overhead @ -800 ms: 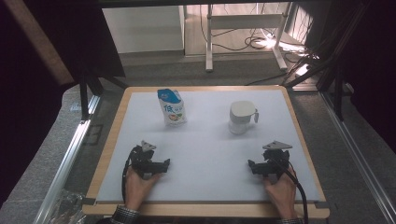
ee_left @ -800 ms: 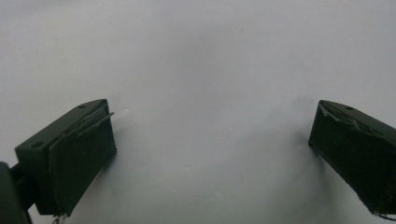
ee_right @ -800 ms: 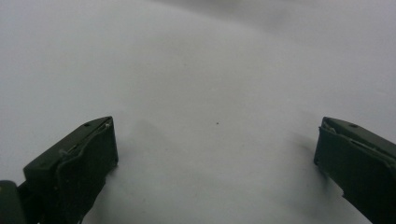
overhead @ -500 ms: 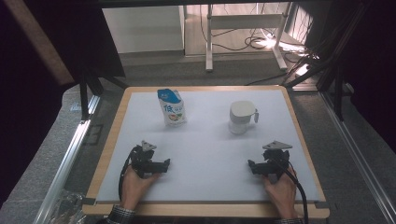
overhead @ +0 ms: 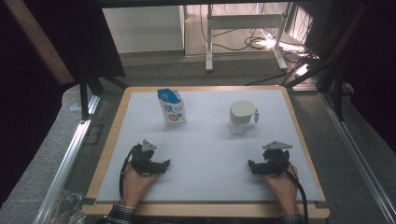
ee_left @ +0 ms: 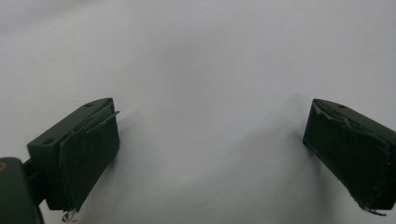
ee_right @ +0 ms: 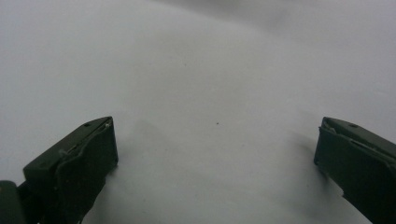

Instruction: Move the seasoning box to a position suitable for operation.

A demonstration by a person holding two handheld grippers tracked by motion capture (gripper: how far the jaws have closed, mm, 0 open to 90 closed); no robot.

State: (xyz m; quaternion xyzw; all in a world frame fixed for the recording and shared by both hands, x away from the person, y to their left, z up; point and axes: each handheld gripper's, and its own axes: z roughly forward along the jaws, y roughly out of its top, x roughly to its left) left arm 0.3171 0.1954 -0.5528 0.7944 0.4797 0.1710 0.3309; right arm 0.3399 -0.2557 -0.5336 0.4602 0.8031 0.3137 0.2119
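A blue-and-white pouch (overhead: 171, 107) stands upright at the back left of the white table (overhead: 205, 144). At the back right stands a white lidded jug (overhead: 242, 116), its handle turned to the right. My left gripper (overhead: 164, 165) rests low on the table at the front left, pointing right, well short of the pouch. My right gripper (overhead: 251, 166) rests at the front right, pointing left, in front of the jug. In the left gripper view the left gripper (ee_left: 210, 149) stands open over bare white surface. The right gripper (ee_right: 215, 163) stands open the same way in its own view.
The table has a wooden rim (overhead: 112, 135). Metal rails (overhead: 65, 158) run along both sides. Beyond the far edge are a white desk frame (overhead: 243, 28) and cables (overhead: 261, 42) on the floor. A crumpled clear bag (overhead: 65, 210) lies at the front left corner.
The left gripper has turned slightly, its jaws swinging a little to the right. The right gripper, pouch and jug have stayed put.
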